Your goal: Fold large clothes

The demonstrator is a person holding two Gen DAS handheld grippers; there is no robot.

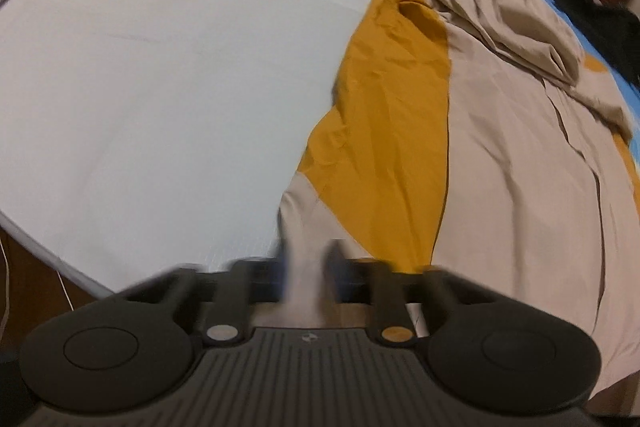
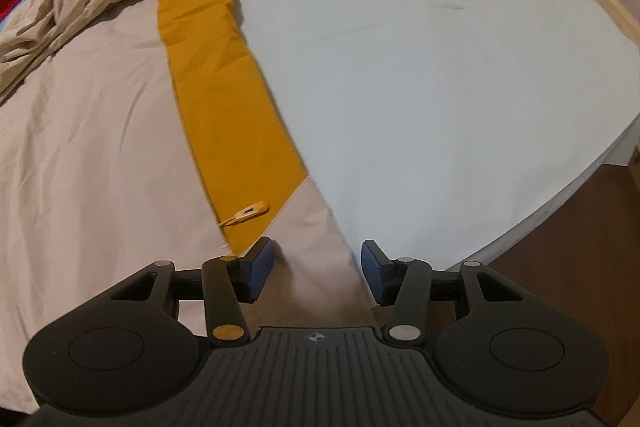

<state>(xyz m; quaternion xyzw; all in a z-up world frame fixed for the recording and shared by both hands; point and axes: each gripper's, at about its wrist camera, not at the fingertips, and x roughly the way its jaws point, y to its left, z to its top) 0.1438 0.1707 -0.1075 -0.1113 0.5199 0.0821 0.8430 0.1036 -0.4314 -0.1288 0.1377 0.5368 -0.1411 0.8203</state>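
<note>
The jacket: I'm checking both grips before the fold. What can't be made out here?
- Left wrist view: left gripper fingers are motion-blurred; they look shut on the jacket hem, pads unclear.
- Right wrist view: right gripper stands open over the hem corner; contact cannot be told.
- Both views: the hem's near edge is hidden by the gripper bodies.
- Right wrist view: zipper pull print too small.

Warm, dim indoor light, no glare. Left wrist view smeared w/ motion blur, worst at left gripper (image 1: 306,267) fingertips. Right wrist view sharper; garment (image 2: 100,131) cast a soft shadow onto the sheet (image 2: 440,87) beside it. Strong fisheye bending toward sheet's edges, corners dark.
</note>
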